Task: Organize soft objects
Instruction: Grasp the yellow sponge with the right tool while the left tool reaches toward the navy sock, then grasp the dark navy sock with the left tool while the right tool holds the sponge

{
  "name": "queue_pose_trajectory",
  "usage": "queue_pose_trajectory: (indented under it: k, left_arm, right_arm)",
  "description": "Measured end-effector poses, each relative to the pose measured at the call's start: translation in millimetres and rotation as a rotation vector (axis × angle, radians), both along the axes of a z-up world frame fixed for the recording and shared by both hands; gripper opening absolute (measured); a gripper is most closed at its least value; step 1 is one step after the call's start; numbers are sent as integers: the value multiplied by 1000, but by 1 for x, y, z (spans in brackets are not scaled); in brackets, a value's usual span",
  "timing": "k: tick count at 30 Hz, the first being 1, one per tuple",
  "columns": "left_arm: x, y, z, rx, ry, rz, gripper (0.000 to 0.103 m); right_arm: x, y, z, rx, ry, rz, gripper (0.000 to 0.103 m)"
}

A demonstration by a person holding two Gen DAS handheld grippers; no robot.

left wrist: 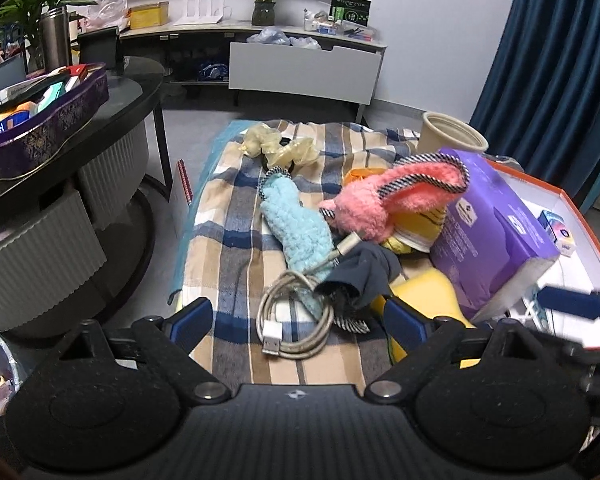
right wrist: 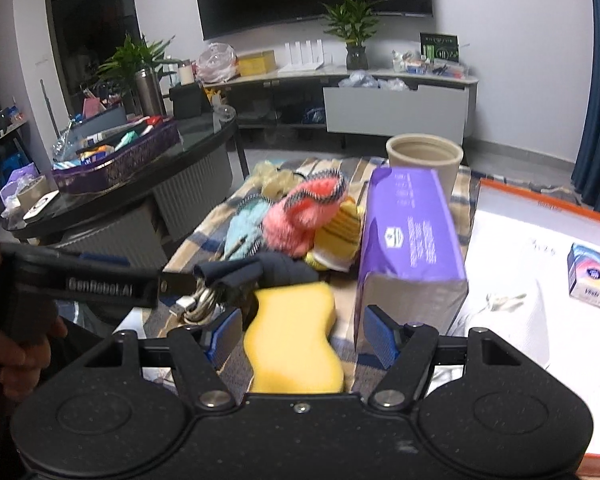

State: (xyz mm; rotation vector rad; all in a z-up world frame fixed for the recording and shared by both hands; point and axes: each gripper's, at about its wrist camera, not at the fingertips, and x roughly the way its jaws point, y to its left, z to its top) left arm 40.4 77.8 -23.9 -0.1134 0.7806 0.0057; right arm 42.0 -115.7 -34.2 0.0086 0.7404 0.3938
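Observation:
A plaid cloth (left wrist: 228, 240) holds a pile of soft things: a light blue fuzzy sock (left wrist: 296, 228), a pink fuzzy sock (left wrist: 380, 200), a yellow striped sock (right wrist: 340, 232), a dark sock (left wrist: 364, 272) and a yellow sponge (right wrist: 292, 340). My left gripper (left wrist: 298, 320) is open just in front of a coiled cable (left wrist: 296, 320) and the dark sock. My right gripper (right wrist: 300, 338) is open with the sponge lying between its jaws, untouched by the pads as far as I can see.
A purple tissue box (right wrist: 412, 240) stands right of the pile, beside an orange-rimmed white box (right wrist: 540, 240) holding a small carton (right wrist: 588, 276). A beige pot (right wrist: 424, 160) stands behind. A dark round table (left wrist: 132, 96) with a purple basket (left wrist: 48, 128) is at the left.

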Motion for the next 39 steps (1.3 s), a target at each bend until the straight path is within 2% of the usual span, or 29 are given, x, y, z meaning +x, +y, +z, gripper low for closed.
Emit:
queue_pose_trajectory:
  k: [4, 8, 14, 17, 21, 23, 26, 31, 35, 39]
  left_arm:
    - [1, 0, -4, -24, 4, -22, 95]
    - [-1, -1, -8, -8, 11, -36, 95]
    - [-1, 7, -10, -10, 14, -21, 95]
    - [-1, 11, -11, -10, 15, -16, 95]
    - [-1, 11, -12, -4, 14, -25, 95]
    - [-2, 9, -12, -8, 8, -40, 95]
    - [-2, 5, -11, -11, -10, -69, 95]
    - [4, 1, -10, -9, -22, -81, 94]
    - [5, -14, -7, -11, -59, -166, 88]
    - [13, -35, -11, 33, -67, -259, 84]
  right_arm:
    - [2, 5, -10, -10, 30, 4, 81]
    - [8, 9, -23, -29, 65, -17, 83]
    - [19, 15, -34, 8, 134, -23, 85]
    - [24, 29, -42, -48, 134, -14, 92]
    - [35, 41, -53, -103, 145, -27, 92]
    - [37, 43, -56, -119, 144, -26, 87]
    - [32, 37, -53, -77, 119, -22, 80]
    - [18, 19, -34, -63, 70, -3, 79]
    - [5, 1, -24, -38, 56, 0, 79]
    - [-12, -8, -16, -18, 48, 31, 79]
